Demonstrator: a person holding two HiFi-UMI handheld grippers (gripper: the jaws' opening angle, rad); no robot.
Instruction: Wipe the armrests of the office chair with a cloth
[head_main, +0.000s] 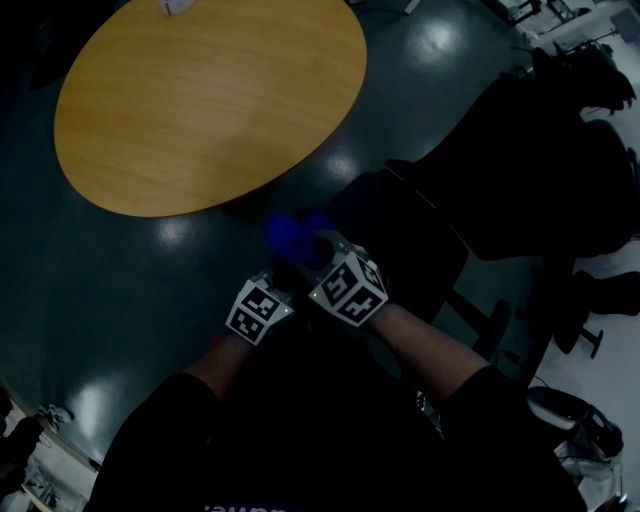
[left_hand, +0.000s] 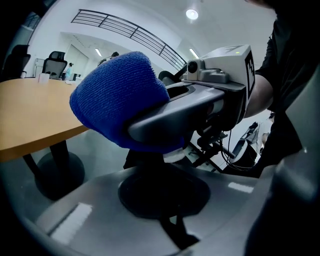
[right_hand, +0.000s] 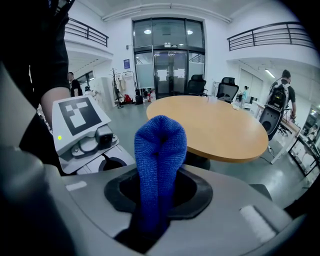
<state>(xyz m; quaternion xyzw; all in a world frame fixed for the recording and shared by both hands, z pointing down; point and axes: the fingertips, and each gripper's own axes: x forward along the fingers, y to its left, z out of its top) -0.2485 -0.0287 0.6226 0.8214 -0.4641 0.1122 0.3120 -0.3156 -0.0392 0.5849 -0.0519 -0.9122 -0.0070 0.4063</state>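
A blue cloth (head_main: 290, 235) sits folded between the jaws of my right gripper (head_main: 310, 248), which is shut on it. In the right gripper view the cloth (right_hand: 159, 160) stands up out of that gripper (right_hand: 157, 200) as a doubled loop. My left gripper (head_main: 280, 278) is close beside it on the left, and its jaws (left_hand: 165, 192) are shut with nothing in them. The left gripper view looks across at the cloth (left_hand: 120, 105). The black office chair (head_main: 540, 180) is to the right of both grippers. Its armrests are lost in the dark.
A round wooden table (head_main: 200, 100) lies ahead to the left, with a small white cup (head_main: 172, 6) at its far edge. More black chairs (right_hand: 227, 90) and a person with a backpack (right_hand: 280, 95) are across the room. Another chair base (head_main: 590, 330) stands at the right.
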